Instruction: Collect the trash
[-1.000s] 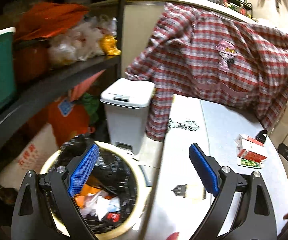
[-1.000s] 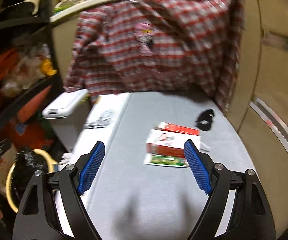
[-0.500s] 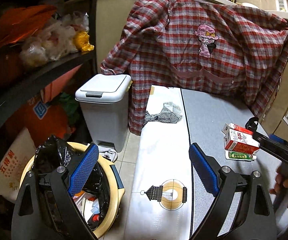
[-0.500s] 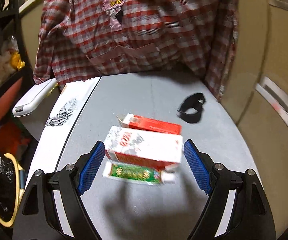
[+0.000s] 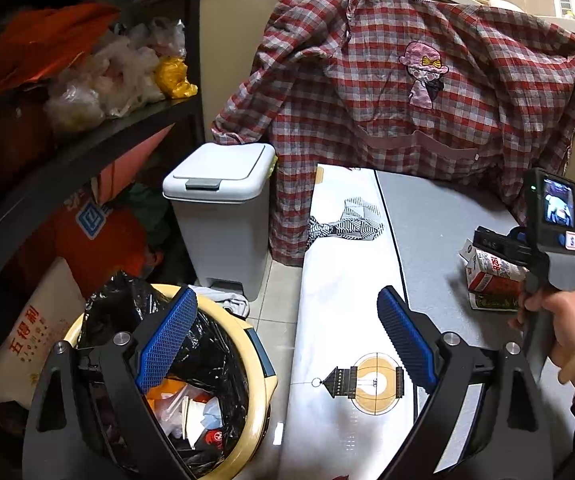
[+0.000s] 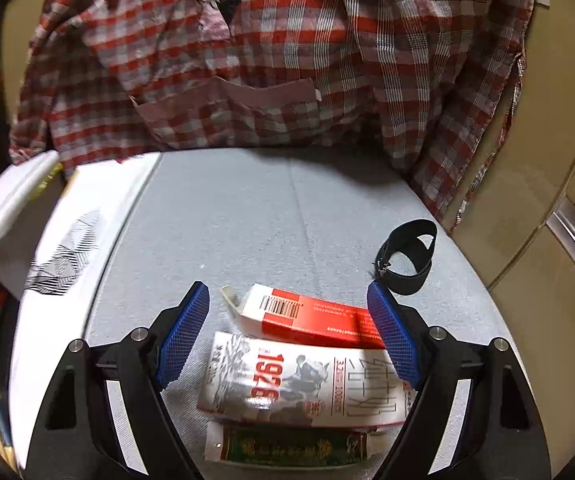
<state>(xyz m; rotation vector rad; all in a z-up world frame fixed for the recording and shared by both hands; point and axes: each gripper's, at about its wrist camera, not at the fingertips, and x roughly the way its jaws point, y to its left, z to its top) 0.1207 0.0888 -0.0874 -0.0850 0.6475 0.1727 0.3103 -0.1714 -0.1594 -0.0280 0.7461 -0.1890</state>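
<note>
Right hand-held gripper stood wide apart at lower centre, straddling my white-and-red paper carton on the grey surface.

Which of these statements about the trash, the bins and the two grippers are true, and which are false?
1. The right gripper is shut on the white milk carton. False: its jaws stand open on either side of the carton.
2. A red and white box lies just beyond the carton. True.
3. The white pedal bin has its lid open. False: the lid is closed.
4. The yellow basket with a black bag already holds trash. True.
5. The left gripper holds a green tube. False: it is open and empty; the green tube lies on the table.
</note>
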